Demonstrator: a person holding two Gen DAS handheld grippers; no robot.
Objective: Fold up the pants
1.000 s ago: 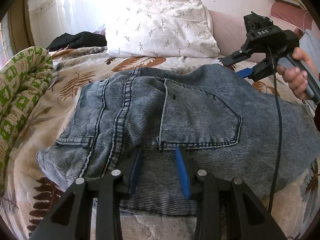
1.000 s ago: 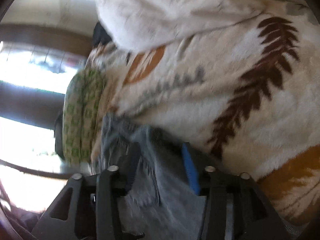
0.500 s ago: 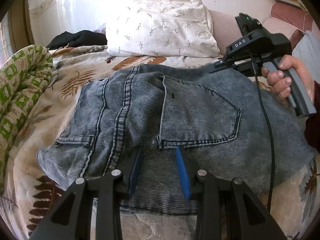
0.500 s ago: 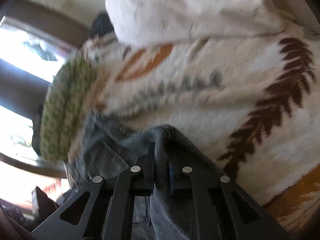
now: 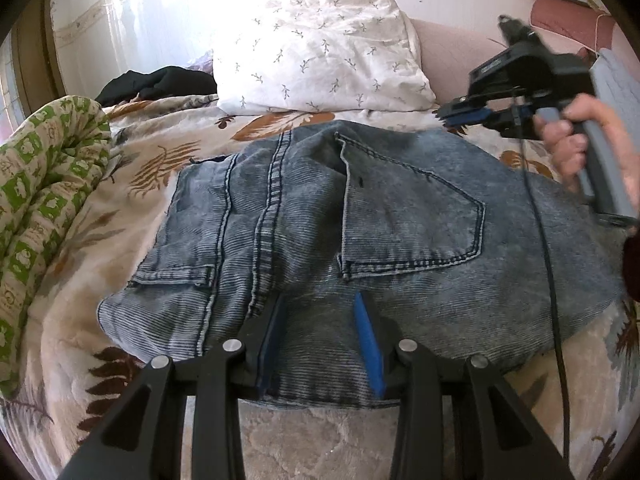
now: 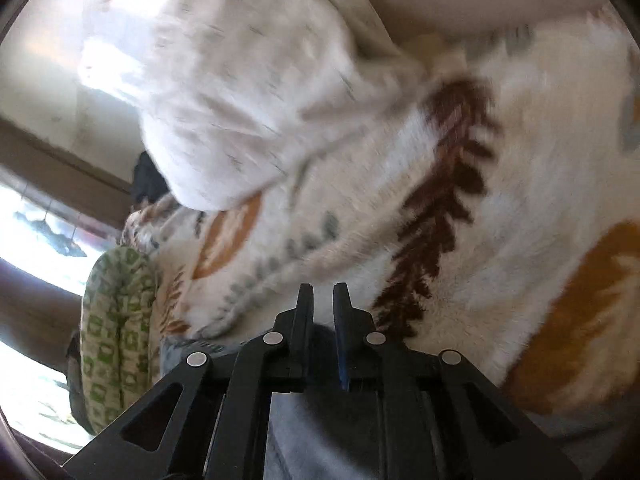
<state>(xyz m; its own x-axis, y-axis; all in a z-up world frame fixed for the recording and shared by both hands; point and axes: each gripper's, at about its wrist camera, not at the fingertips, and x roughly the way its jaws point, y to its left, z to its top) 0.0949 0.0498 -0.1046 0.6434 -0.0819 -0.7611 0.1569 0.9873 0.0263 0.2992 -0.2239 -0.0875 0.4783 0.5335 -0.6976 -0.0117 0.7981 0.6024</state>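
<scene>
Blue denim pants (image 5: pixel 360 232) lie flat on the leaf-patterned bed cover (image 5: pixel 160 152), back pocket up. My left gripper (image 5: pixel 320 300) is open, its blue-padded fingers resting on the near edge of the denim. My right gripper (image 5: pixel 460 114) shows in the left wrist view at the far right, lifted clear of the far edge of the pants, jaws nearly closed and empty. In the right wrist view my right gripper (image 6: pixel 322 292) has a narrow gap between its fingers with nothing in it. A strip of denim (image 6: pixel 320 420) lies below them.
A white pillow (image 5: pixel 320 52) lies at the head of the bed. A rolled green-patterned quilt (image 5: pixel 44 184) runs along the left. Dark clothing (image 5: pixel 156 82) sits at the back left. A pink headboard (image 5: pixel 460 46) stands behind the pillow.
My right gripper closed on the far edge of the pants, then let go and lifted back to the right. The far edge now lies flatter. My left gripper has not moved.
</scene>
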